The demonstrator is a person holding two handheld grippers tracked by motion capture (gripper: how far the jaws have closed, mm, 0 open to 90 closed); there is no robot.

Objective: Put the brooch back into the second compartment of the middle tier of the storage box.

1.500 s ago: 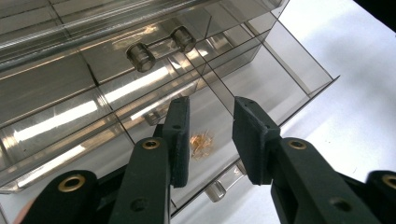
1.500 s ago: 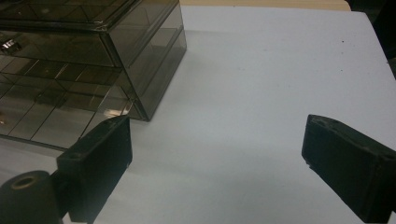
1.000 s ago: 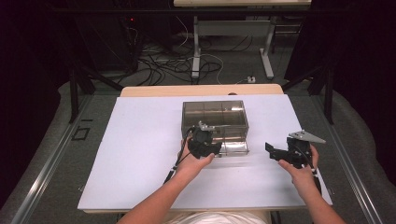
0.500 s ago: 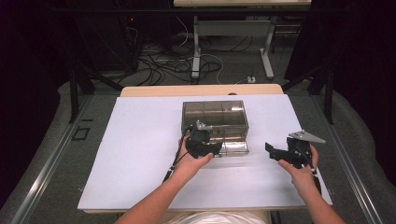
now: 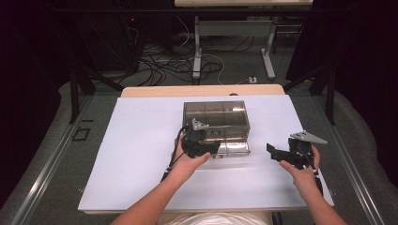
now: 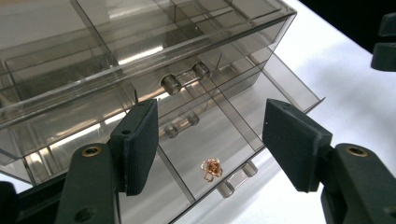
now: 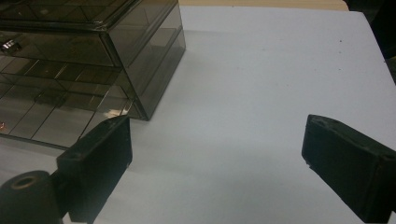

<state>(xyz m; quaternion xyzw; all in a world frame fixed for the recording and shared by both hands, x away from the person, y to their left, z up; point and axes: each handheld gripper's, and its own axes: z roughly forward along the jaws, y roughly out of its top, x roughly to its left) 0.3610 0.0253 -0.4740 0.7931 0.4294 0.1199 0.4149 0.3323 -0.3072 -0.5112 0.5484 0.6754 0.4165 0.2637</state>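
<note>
Hovering, left gripper: the left gripper (image 6: 210, 140) hangs over the pulled-out bottom drawer (image 6: 224, 140) of the smoky transparent plastic drawer box (image 6: 140, 56); in the high view the left gripper (image 5: 209, 149) sits at the box's near left corner.
Left jaws: they stand apart and have just been opening; nothing is pressed between the pads, and open space shows between them.
Flower: a small copper-coloured metal flower ornament (image 6: 211, 168) lies on the drawer floor, below the gap between the left jaws and nearer the right-hand pad, touching neither pad.
Drawer: it juts out of the box toward the left gripper, split into compartments by clear dividers; the flower lies in the compartment just behind the drawer's front wall, close to the clear peg handle (image 6: 237, 176).
Upper drawers: two more clear peg handles (image 6: 184, 78) show beyond the left jaws, on drawers that sit pushed in.
Right gripper: the right gripper (image 7: 217, 163) is held above the white table top (image 7: 261, 84), its jaws wide apart with only bare table between them; in the high view the right gripper (image 5: 277, 153) is well apart from the box, off to its right.
Box from the right gripper: the drawer box (image 7: 116, 42) lies ahead and to the left of the left-hand jaw, not touching it.
Hands: the person's left hand (image 5: 187, 161) and right hand (image 5: 300, 171) each grasp a gripper from behind.
</note>
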